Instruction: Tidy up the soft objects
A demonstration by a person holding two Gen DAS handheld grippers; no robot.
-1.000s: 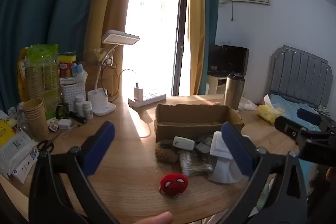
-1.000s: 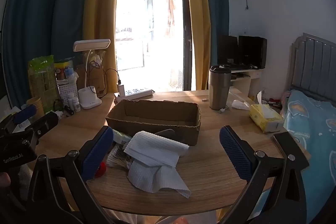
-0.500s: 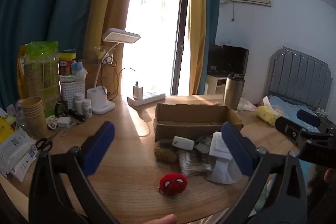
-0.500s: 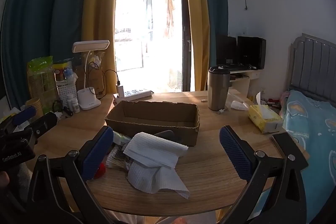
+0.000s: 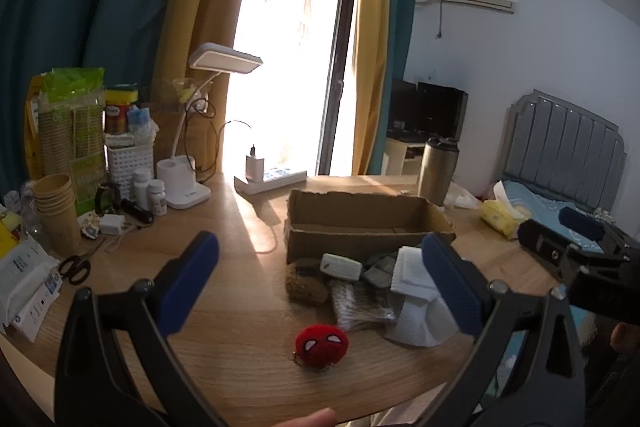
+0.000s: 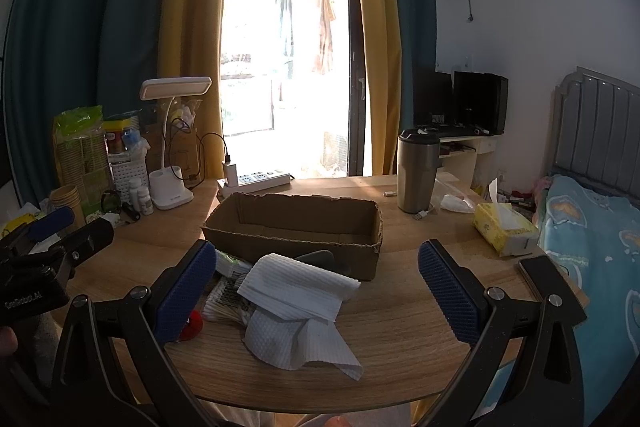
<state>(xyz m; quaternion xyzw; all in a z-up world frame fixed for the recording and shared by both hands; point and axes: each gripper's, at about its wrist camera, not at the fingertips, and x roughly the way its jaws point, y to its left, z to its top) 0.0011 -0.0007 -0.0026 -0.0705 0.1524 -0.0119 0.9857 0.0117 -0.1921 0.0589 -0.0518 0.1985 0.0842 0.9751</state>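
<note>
**Only one label I can actually read**

From my right wrist cam, the left gripper (image 6: 56, 251) body, off to the left of the jaws, has white lettering that looks like "GenRobot.AI". Packets and jars further left are too blurry for me.

My left claw (image 5: 320, 279) and right claw (image 6: 318, 287) are matt black plastic with blue ribbed rubbery pads (image 6: 450, 297). The table (image 6: 400, 327) is matt wood grain. The box (image 6: 296, 231) is rough brown cardboard, the towel (image 6: 296, 291) dimpled white paper, the red toy (image 5: 321, 343) fuzzy felt, the tumbler (image 6: 416, 175) brushed metal.
</note>
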